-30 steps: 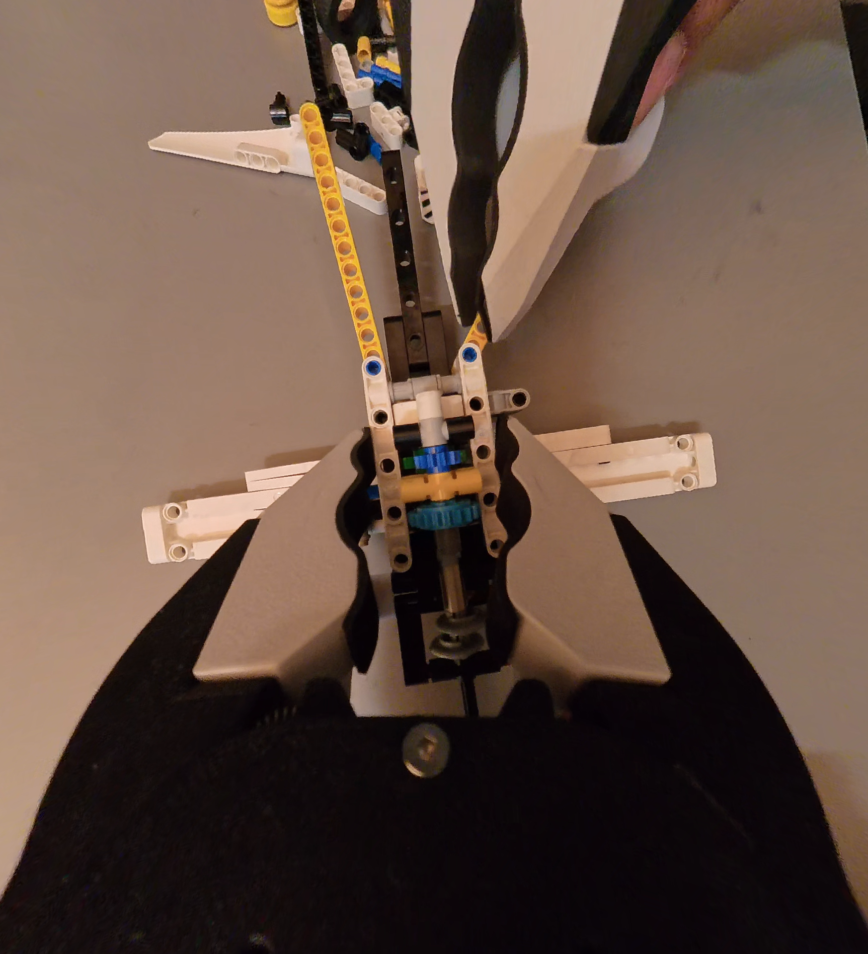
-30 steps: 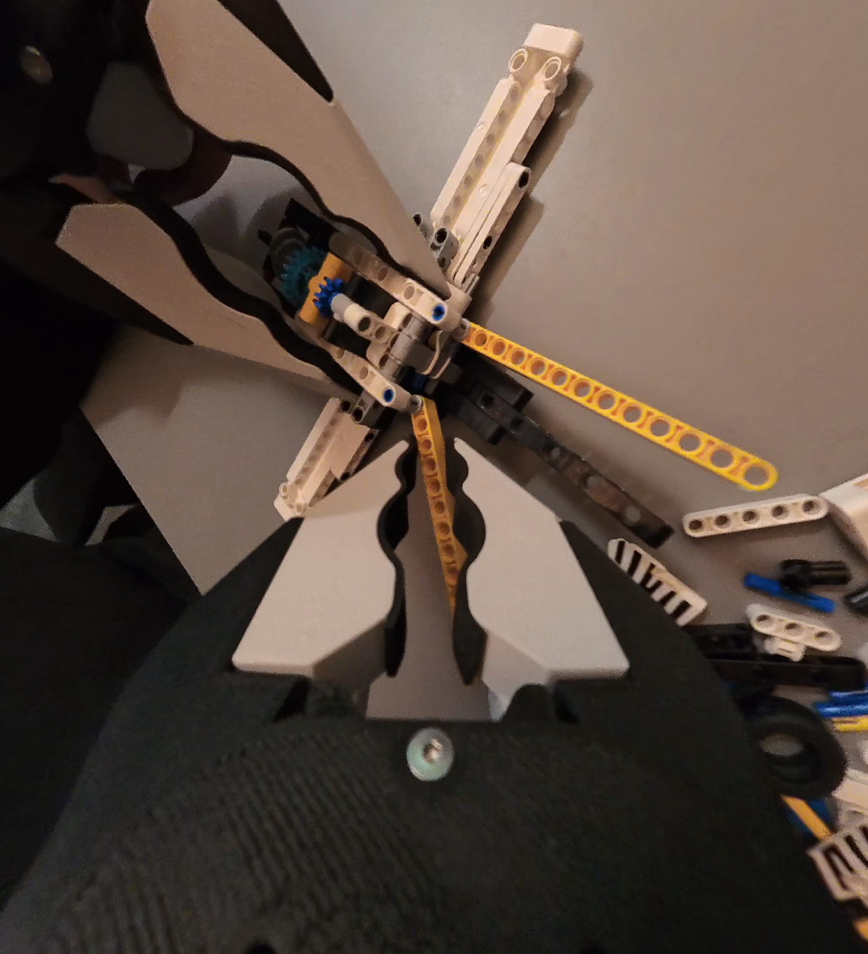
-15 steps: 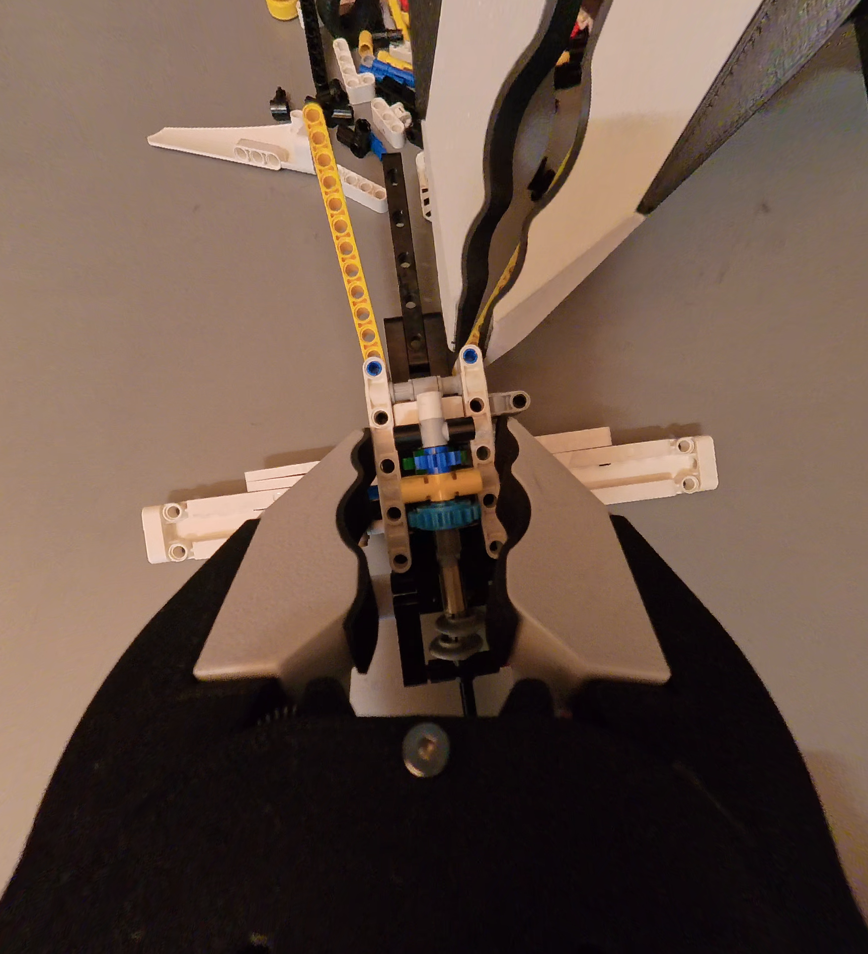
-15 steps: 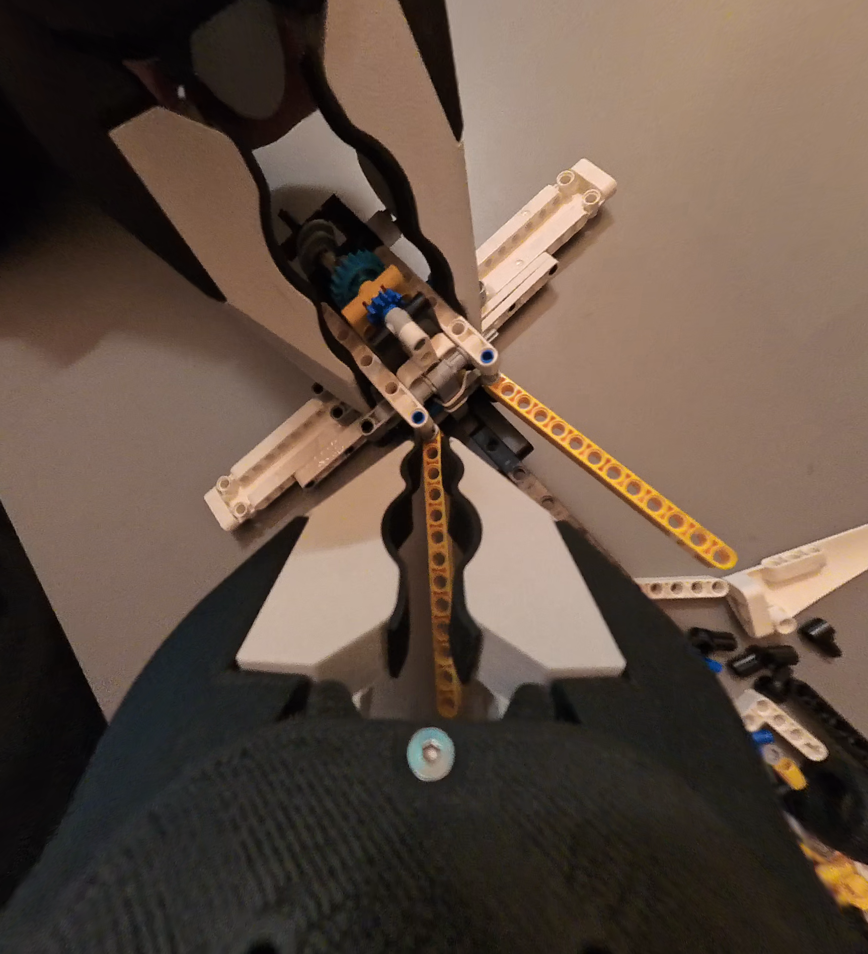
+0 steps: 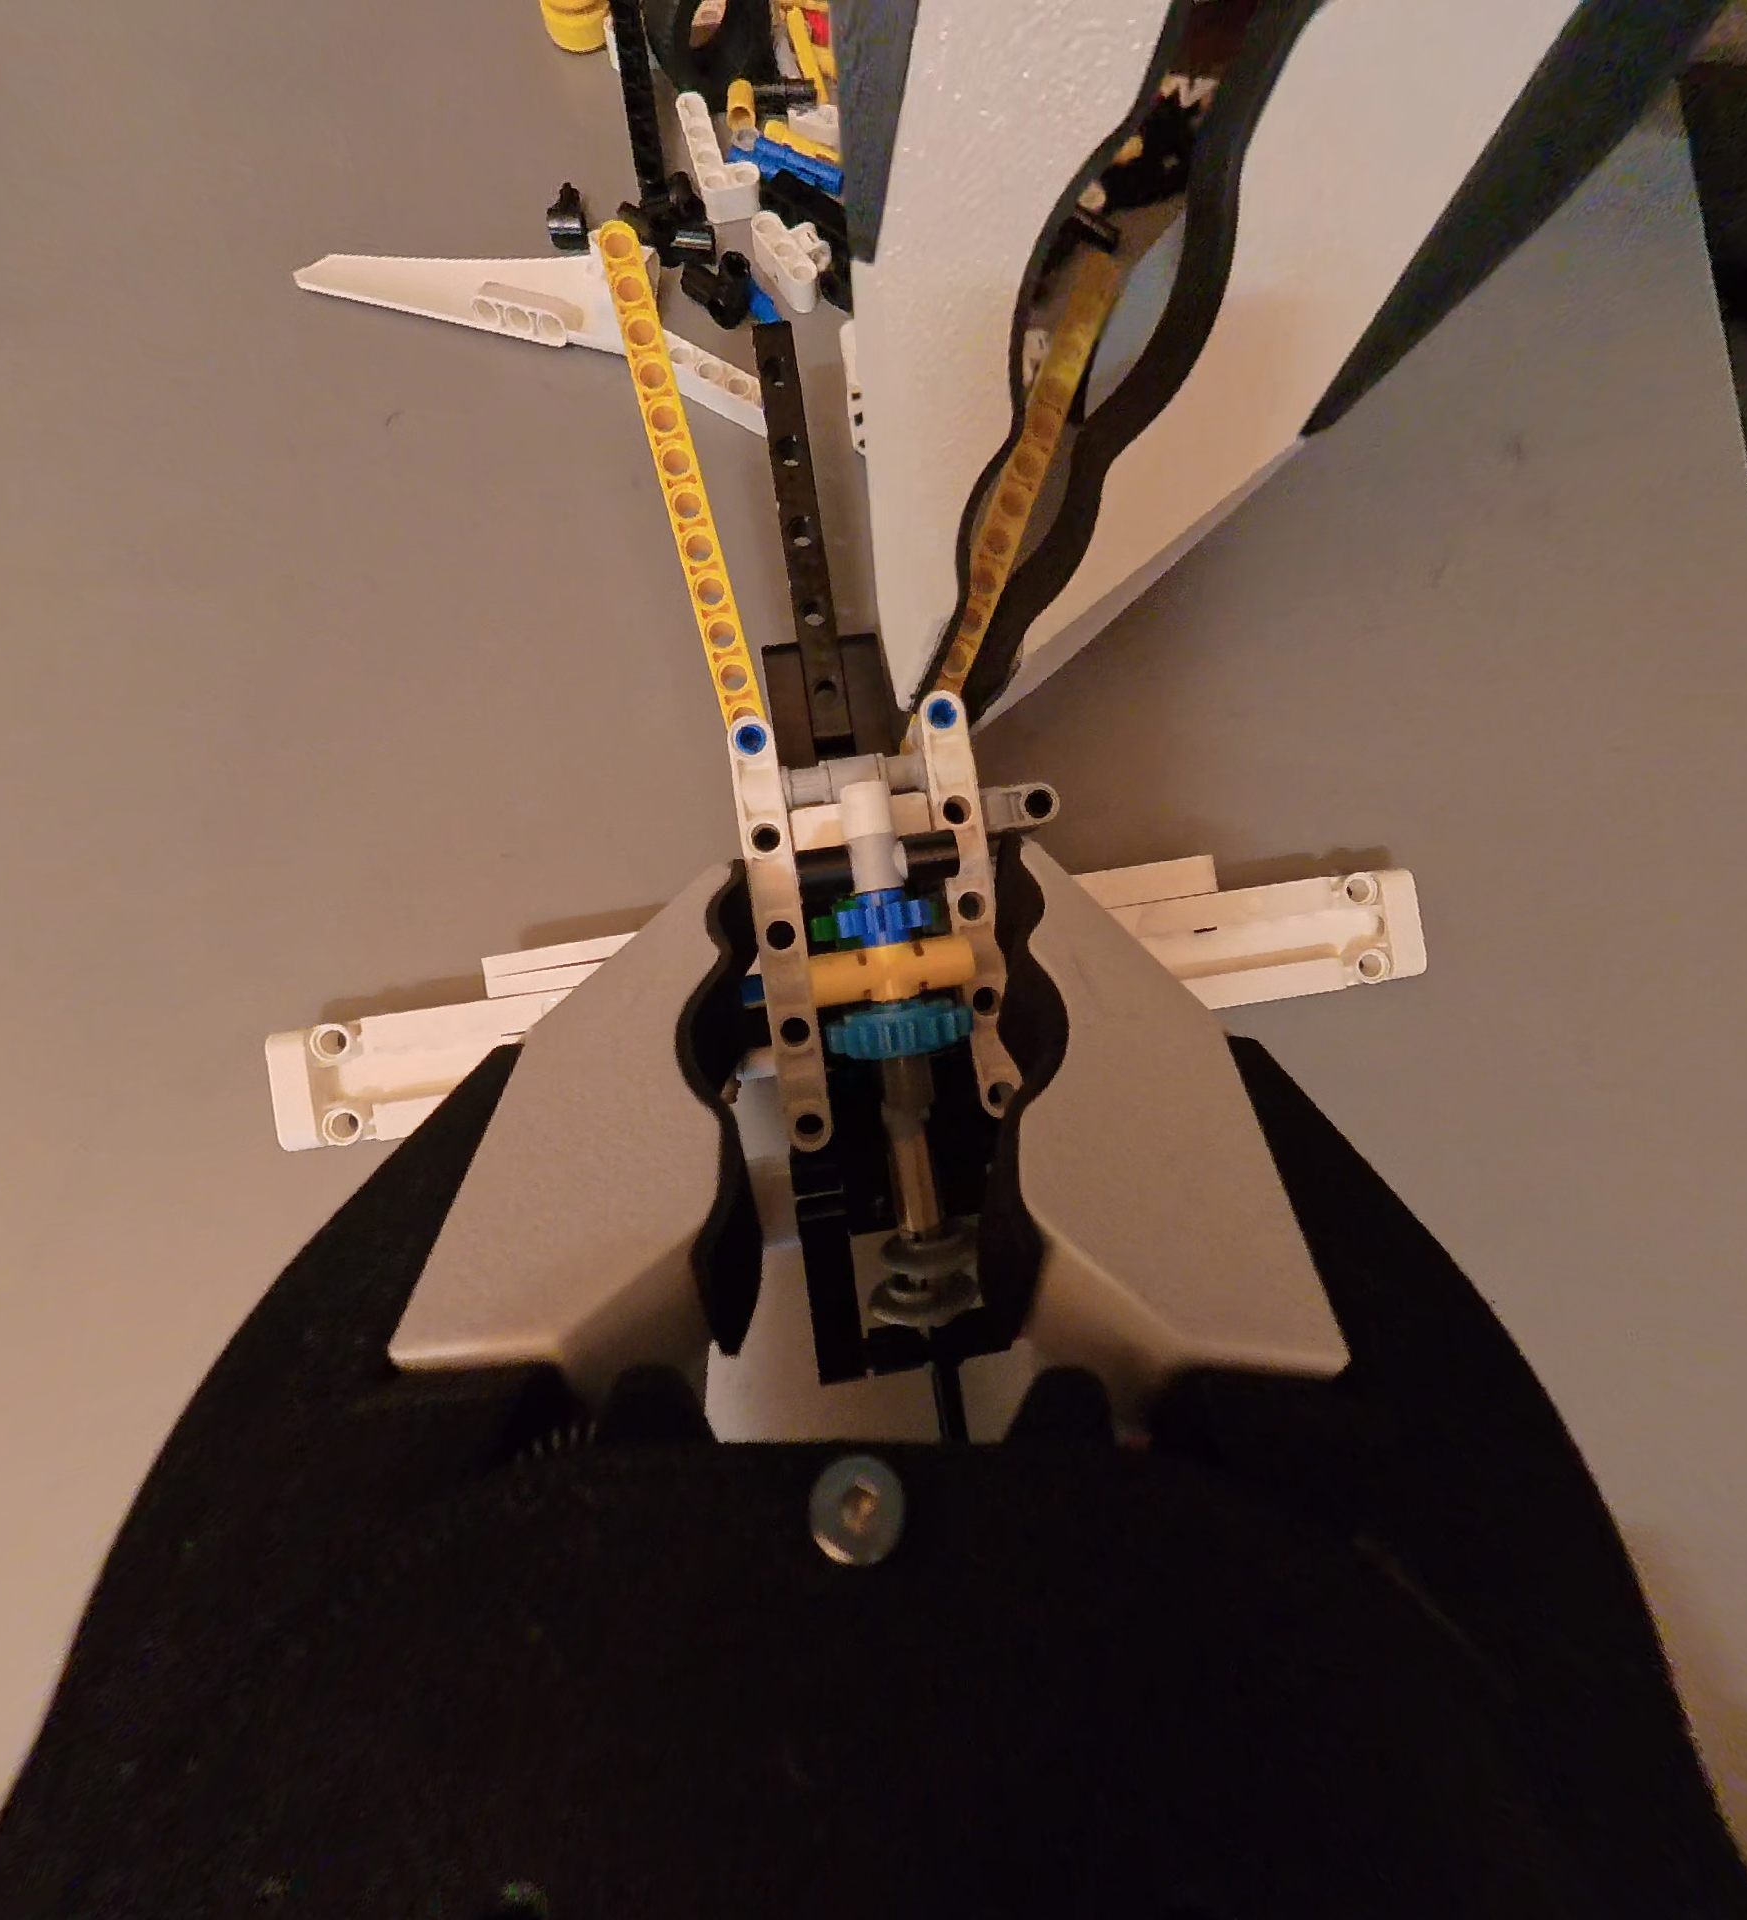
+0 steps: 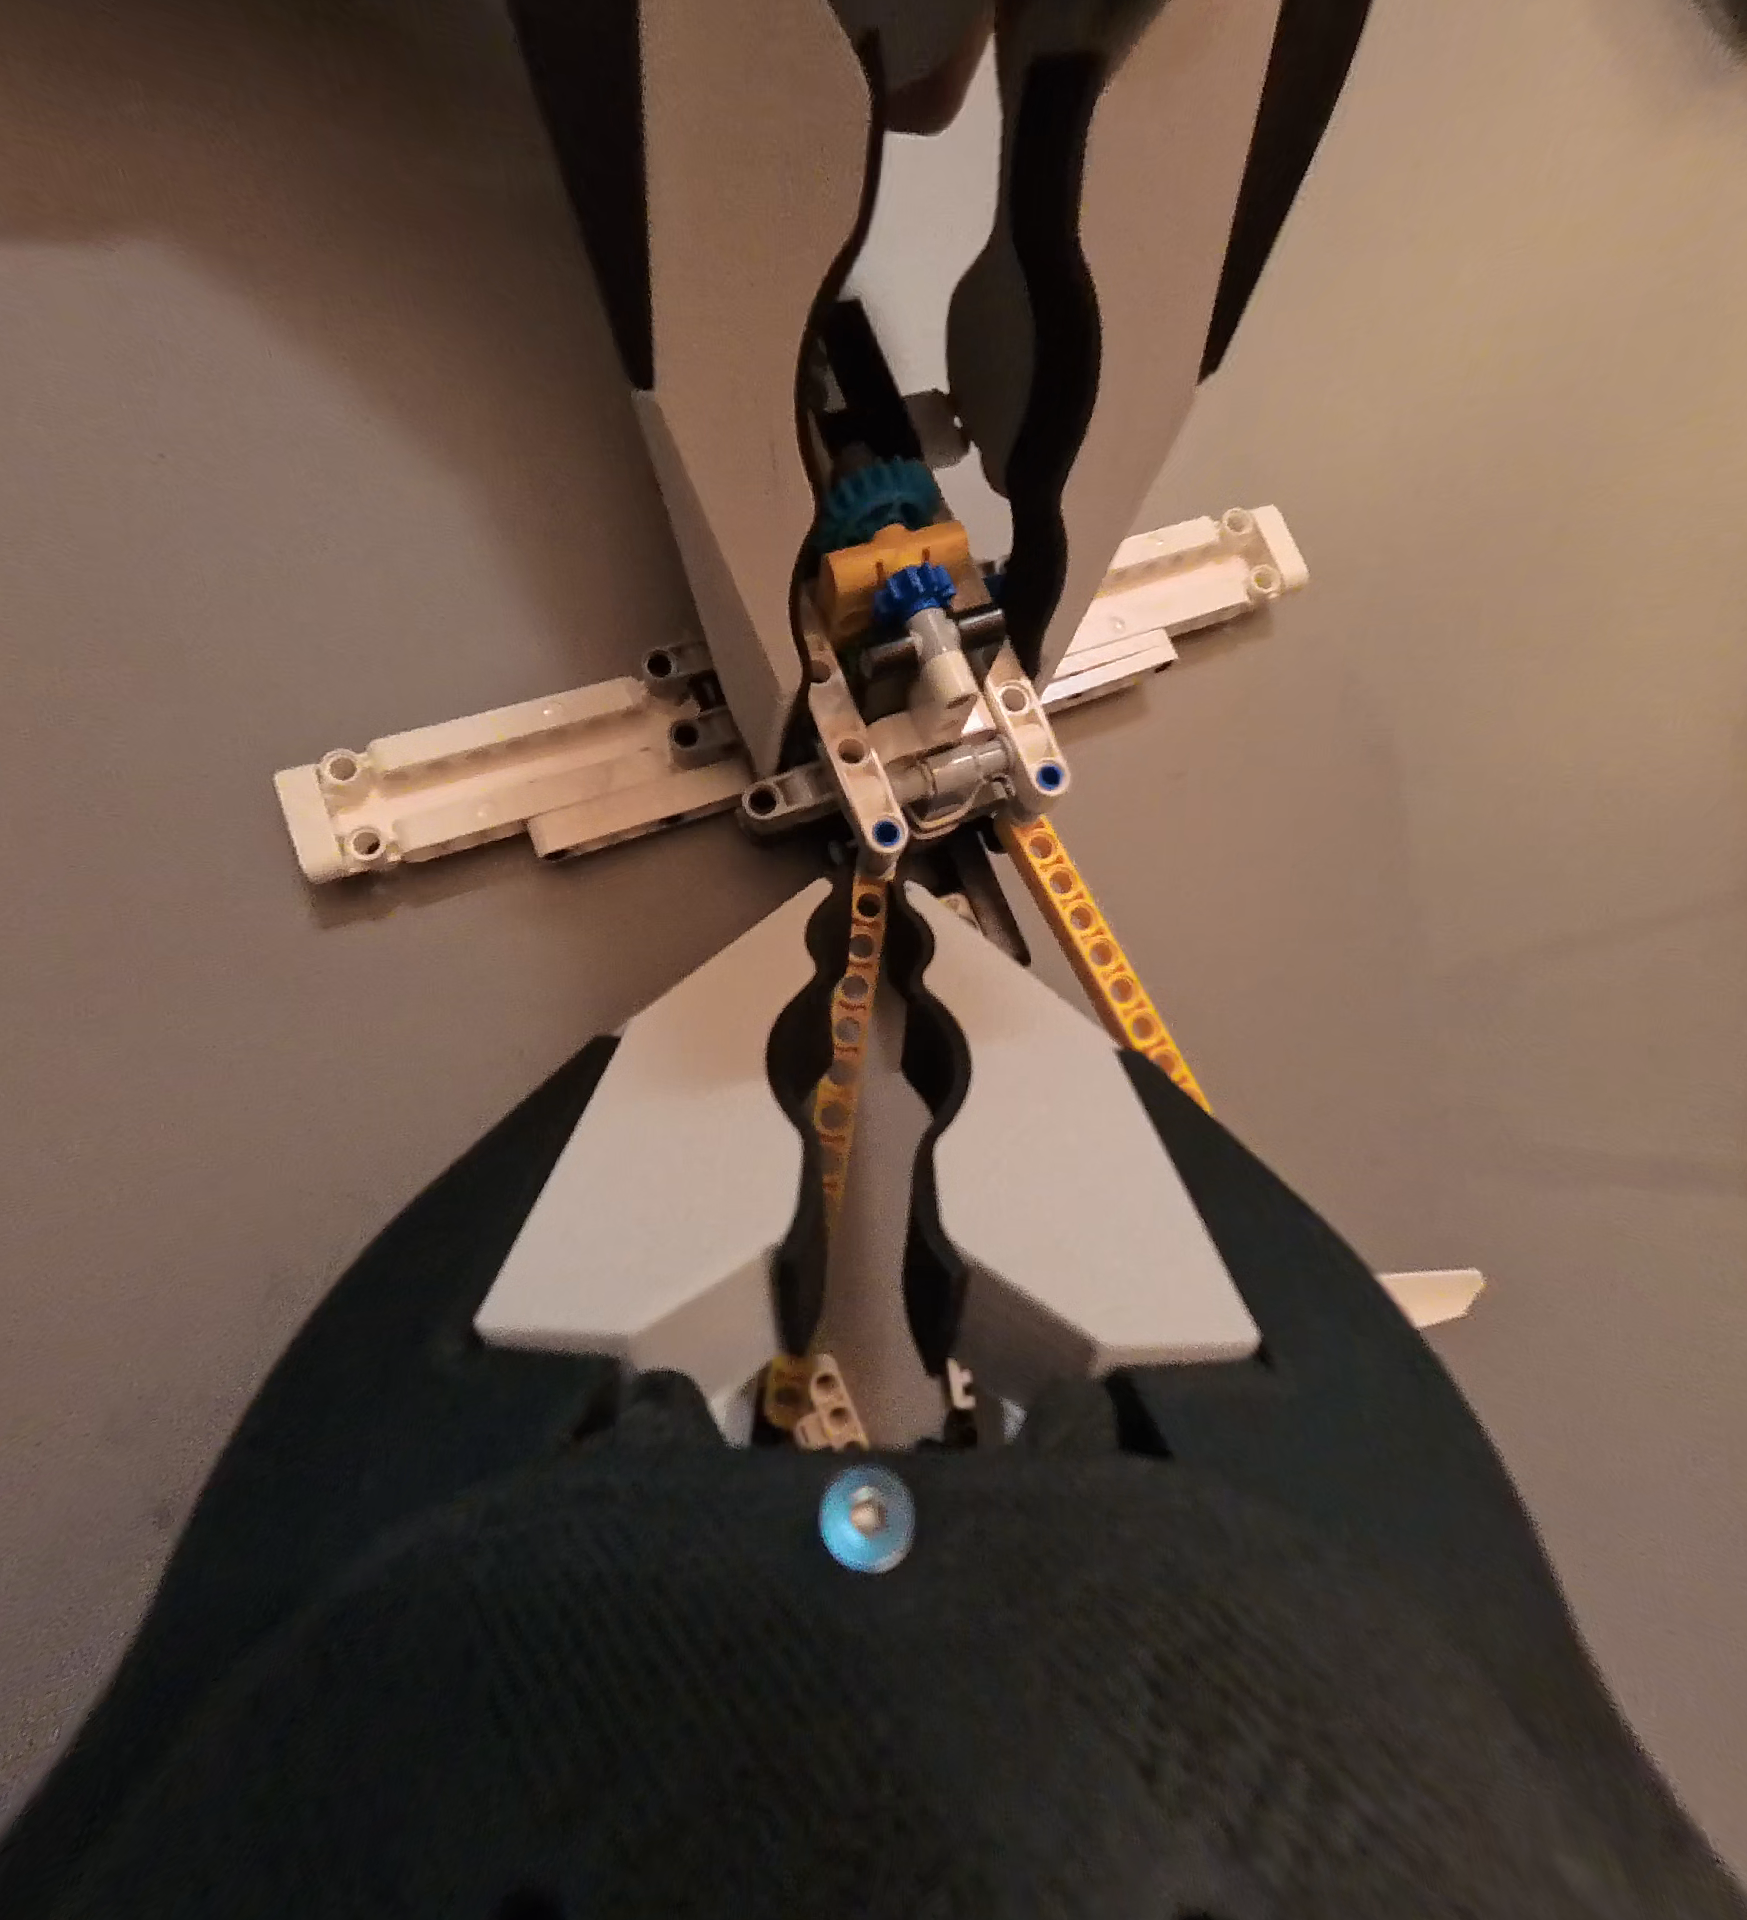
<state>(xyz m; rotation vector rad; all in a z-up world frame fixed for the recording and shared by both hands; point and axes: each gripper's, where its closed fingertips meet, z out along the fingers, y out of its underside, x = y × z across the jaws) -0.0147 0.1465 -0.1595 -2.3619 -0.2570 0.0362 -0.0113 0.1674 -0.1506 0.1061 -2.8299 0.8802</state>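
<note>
I see a plain grey table (image 5: 173,623) under warm, dim light. Its right edge shows in the left wrist view, with dark space beyond; to the left the tabletop lies bare and open.

On it lies one brick-built model (image 5: 874,935): a grey-white frame with two blue-pinned tips, two blue gears, a yellow cross-block, one white cross-beam (image 5: 1295,935) under it and one black beam (image 5: 796,499) running away.

Two long yellow holed beams leave the frame. One yellow beam (image 5: 677,468) lies free on the table. The other yellow beam (image 6: 853,1018) runs between my right gripper's (image 6: 869,904) dark pads, which are drawn in narrow and pinch it near their tips.

My left gripper (image 5: 874,883) is clamped on the frame's two sides, fingers wide apart with the gears between them.

A heap of loose parts (image 5: 755,156) lies at the far end, beside one white wing-shaped piece (image 5: 453,296); I cannot count the heap.
</note>
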